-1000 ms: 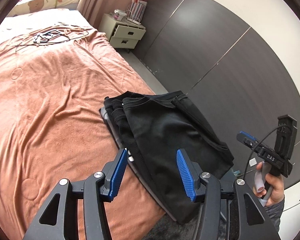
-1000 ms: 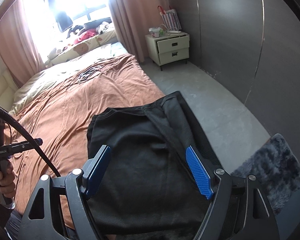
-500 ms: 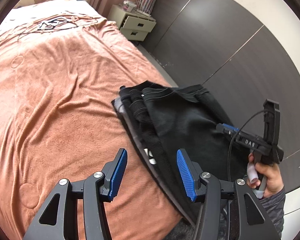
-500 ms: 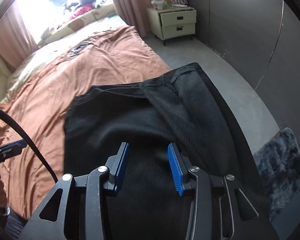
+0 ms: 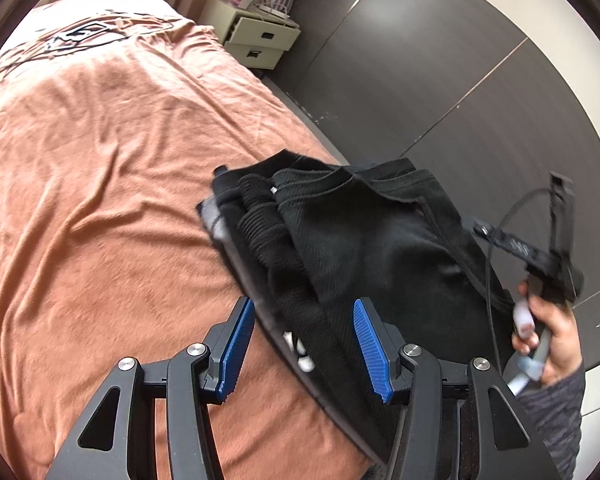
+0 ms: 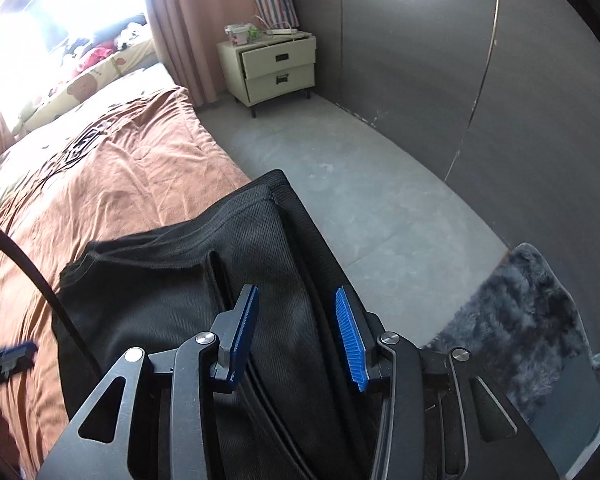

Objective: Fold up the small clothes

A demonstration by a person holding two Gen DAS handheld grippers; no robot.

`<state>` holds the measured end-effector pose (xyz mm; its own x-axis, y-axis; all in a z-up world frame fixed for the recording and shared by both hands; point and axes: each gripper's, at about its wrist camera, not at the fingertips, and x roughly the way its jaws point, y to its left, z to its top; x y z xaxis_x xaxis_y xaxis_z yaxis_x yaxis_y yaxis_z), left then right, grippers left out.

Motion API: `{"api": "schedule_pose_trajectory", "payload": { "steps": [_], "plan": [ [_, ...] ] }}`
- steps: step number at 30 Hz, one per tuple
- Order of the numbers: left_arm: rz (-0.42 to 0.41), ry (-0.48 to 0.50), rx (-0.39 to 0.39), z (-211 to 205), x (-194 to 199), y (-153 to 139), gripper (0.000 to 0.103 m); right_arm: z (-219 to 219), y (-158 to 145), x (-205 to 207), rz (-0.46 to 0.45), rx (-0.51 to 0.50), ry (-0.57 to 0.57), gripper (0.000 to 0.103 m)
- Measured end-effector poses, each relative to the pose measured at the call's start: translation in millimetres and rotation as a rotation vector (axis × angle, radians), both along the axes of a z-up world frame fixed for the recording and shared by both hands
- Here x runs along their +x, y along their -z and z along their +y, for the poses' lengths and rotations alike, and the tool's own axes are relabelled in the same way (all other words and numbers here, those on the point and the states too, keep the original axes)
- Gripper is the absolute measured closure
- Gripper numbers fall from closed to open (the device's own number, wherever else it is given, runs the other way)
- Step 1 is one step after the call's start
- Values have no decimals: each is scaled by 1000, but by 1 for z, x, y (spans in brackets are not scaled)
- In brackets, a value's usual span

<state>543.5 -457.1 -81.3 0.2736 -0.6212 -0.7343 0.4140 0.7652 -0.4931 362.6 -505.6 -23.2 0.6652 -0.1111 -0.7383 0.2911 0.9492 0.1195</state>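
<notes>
A folded pile of black clothes lies on the orange bedspread at the bed's right edge. It also fills the lower half of the right wrist view. My left gripper is open, its blue pads straddling the pile's near-left edge just above it. My right gripper is open, low over the top black garment near its right seam. In the left wrist view the right gripper shows in a hand at the pile's right side.
A cream nightstand with a striped bag on it stands by the curtain. Dark wardrobe panels run along the right. A grey shaggy rug lies on the floor beside the bed. Black cables lie far up the bed.
Both grippers have moved forward and lower toward the pile. My right gripper narrowed from wide open to a smaller gap. The top garment has shifted slightly.
</notes>
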Motion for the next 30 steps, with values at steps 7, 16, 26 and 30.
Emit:
{"api": "schedule_pose_trajectory", "payload": {
  "steps": [7, 16, 26, 30],
  "plan": [
    [20, -2, -65, -11, 28, 5, 49, 16, 0, -60, -39, 17, -31, 65],
    [27, 4, -60, -22, 41, 19, 61, -3, 6, -146, -84, 86, 53, 65],
    [40, -10, -105, -16, 44, 25, 67, 8, 21, -198, -109, 152, 62, 65],
    [30, -16, -130, -12, 43, 22, 67, 13, 27, -207, -129, 171, 49, 65]
  ]
}}
